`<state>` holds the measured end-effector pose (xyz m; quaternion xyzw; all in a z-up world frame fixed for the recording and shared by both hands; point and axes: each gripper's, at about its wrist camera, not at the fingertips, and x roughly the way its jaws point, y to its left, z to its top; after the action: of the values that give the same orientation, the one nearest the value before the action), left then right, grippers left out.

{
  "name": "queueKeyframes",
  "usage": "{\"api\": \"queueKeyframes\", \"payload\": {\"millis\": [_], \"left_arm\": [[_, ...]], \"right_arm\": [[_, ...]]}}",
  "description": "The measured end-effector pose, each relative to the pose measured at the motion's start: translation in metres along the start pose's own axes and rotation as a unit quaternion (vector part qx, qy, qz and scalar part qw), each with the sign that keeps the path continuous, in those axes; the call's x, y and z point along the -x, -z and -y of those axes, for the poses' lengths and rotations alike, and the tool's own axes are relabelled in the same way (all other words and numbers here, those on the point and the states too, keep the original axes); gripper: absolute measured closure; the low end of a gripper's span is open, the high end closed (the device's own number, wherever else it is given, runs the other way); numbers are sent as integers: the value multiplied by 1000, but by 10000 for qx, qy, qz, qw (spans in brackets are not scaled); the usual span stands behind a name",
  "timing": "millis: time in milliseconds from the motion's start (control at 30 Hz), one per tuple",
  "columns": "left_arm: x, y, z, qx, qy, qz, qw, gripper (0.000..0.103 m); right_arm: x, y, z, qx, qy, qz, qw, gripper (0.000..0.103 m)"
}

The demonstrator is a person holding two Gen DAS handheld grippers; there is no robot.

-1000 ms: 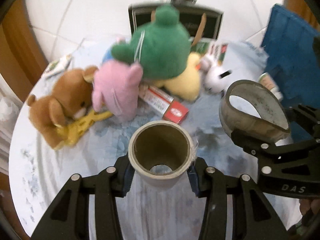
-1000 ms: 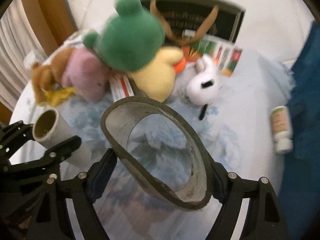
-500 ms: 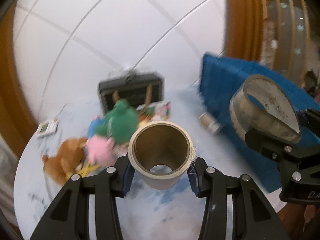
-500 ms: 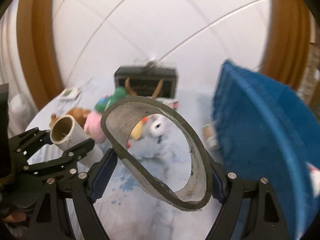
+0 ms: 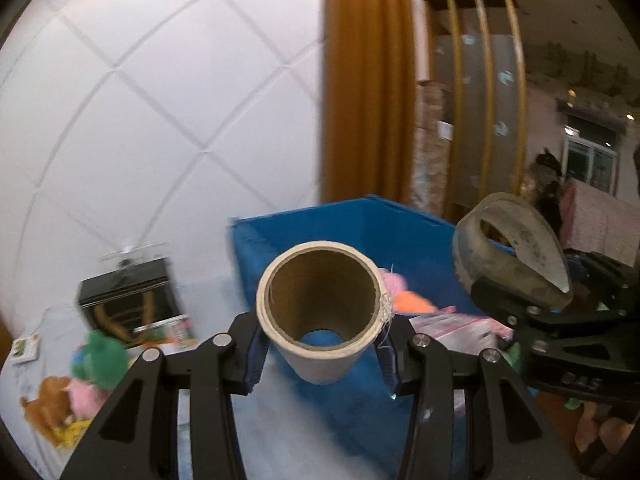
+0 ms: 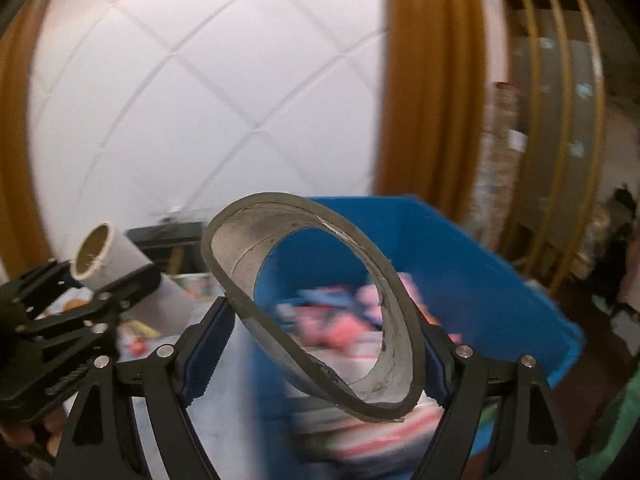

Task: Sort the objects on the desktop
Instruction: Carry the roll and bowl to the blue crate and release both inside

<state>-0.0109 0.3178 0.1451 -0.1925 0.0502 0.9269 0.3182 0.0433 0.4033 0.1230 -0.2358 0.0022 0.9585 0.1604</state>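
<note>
My left gripper (image 5: 320, 354) is shut on a beige cardboard tube (image 5: 320, 356), held in the air in front of the near wall of a blue bin (image 5: 340, 224). The tube also shows in the right wrist view (image 6: 120, 268). My right gripper (image 6: 316, 344) is shut on a grey tape ring (image 6: 384, 392), squeezed oval, held above the blue bin (image 6: 480, 264). The ring also shows at the right of the left wrist view (image 5: 508, 252). The bin holds pink, orange and striped items, blurred.
A heap of plush toys (image 5: 92, 372) lies on the round table at lower left, with a black box (image 5: 128, 300) behind it. A white panelled wall and an orange curtain (image 5: 364, 80) stand behind the bin.
Both grippers have lifted and swung right, away from the plush toys and toward the blue bin, each still holding its object.
</note>
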Motion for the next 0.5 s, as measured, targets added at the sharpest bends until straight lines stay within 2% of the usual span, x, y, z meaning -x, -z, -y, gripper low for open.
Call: {"api": "queueKeyframes", "payload": {"millis": [67,233,333,500], "left_arm": [[-20,-8,35,-99,70,-132,9998,58],[-62,-16,94,-288,202,-634,9974,58],[-87,-13,113,-399,175,-923,9948,58],[-102,-18,128,-429,-50,-1051,9935,58]], "right_arm": [[-8,2,36,-77,197,-68,9998,21],[-40,11,113,-151,392,-437,9982,21],[-53,16,139,-133,358,-613,9974,21],[-78,33,157,-31,290,-866,9958,21]]}}
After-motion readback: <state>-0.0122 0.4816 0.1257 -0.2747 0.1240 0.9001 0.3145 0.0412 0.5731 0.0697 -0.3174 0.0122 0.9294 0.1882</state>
